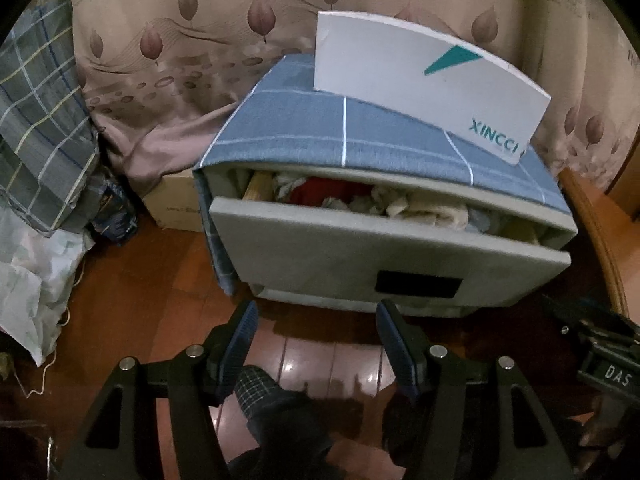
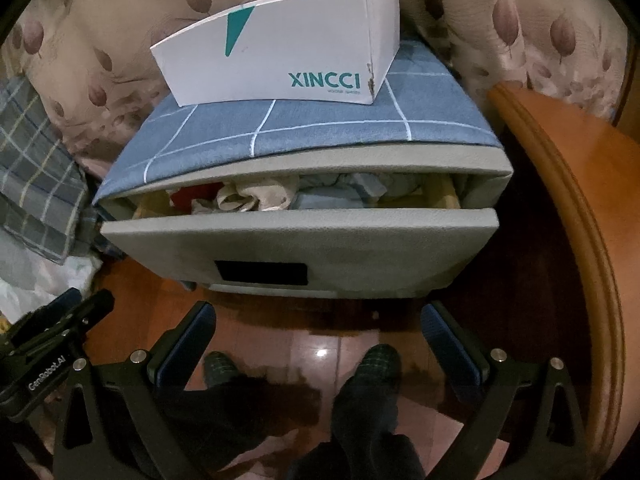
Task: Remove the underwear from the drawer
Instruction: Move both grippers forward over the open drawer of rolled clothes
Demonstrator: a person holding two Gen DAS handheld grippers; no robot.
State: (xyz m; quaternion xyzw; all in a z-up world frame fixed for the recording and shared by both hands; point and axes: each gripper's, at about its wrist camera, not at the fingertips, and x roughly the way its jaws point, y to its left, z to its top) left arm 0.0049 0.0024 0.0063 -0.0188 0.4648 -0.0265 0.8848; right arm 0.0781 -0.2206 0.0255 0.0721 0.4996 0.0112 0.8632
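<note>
Left wrist view: black two-finger left gripper spread wide, holding nothing, near side of the grey felt-fronted drawer, pulled partly out. Jumbled red, cream and blue underwear inside.

Right wrist view: black right gripper gaping wide, empty. White XINCCI cardboard box far, atop the blue checked cloth.

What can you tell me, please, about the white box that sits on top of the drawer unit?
The white box is a long, low carton, cardboard by its look, with a teal triangle near one end and the teal word XINCCI near the other, over small print too fine to read. It looks closed, and the corner edge by the lettering is scuffed. It rests flat toward the back of the blue checked cloth covering the drawer unit, before the leaf-patterned curtain. Nothing else touches it.
</note>
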